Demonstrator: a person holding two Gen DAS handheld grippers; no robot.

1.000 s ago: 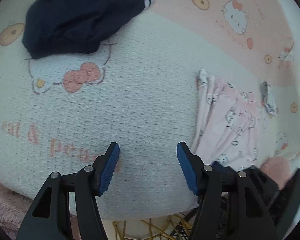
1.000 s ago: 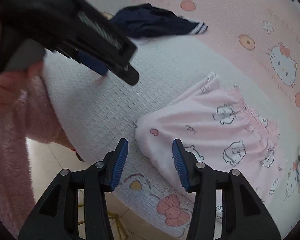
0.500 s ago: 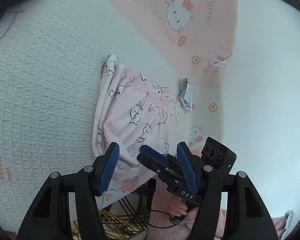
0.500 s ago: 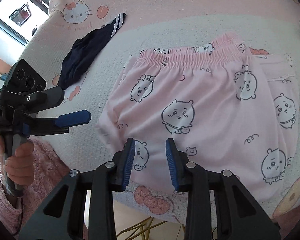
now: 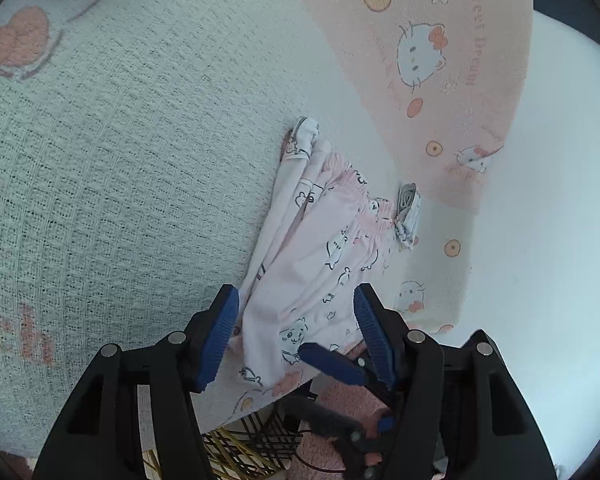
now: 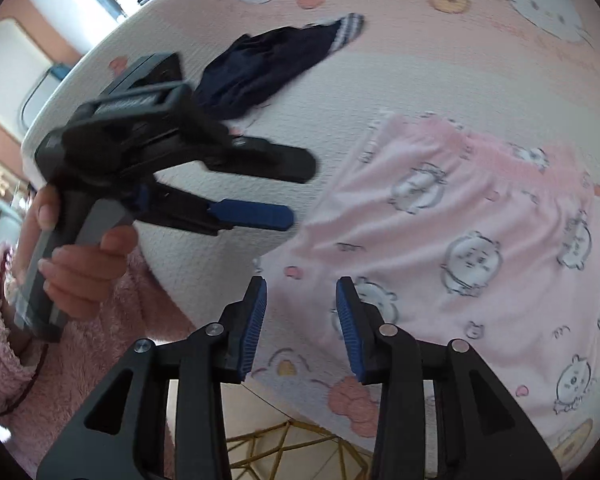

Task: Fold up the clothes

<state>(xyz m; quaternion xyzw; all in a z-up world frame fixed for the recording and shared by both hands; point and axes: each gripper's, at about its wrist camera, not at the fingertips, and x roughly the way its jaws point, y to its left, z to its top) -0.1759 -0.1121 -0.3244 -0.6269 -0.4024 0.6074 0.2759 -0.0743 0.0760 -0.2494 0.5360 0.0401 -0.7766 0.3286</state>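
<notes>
Two grippers hovering over pink printed shorts (image 6: 480, 236) lying flat near the front edge of the surface, on a white-and-pink cartoon blanket (image 5: 120, 160). Left gripper (image 5: 296, 332) standing with jaws wide, framing the near corner of the shorts, pads not pressing the cloth. Right gripper (image 6: 300, 320) spreading its jaws at this moment, moderately apart, the shorts' near hem showing between them but ungripped. Left hand (image 6: 76, 264) in a fuzzy pink sleeve (image 6: 28, 360) gripping its handle. Dark navy garment (image 6: 272, 68) lying crumpled well apart, farther back. Small folded grey-white item (image 5: 408, 216) resting just beside the shorts' waistband.
</notes>
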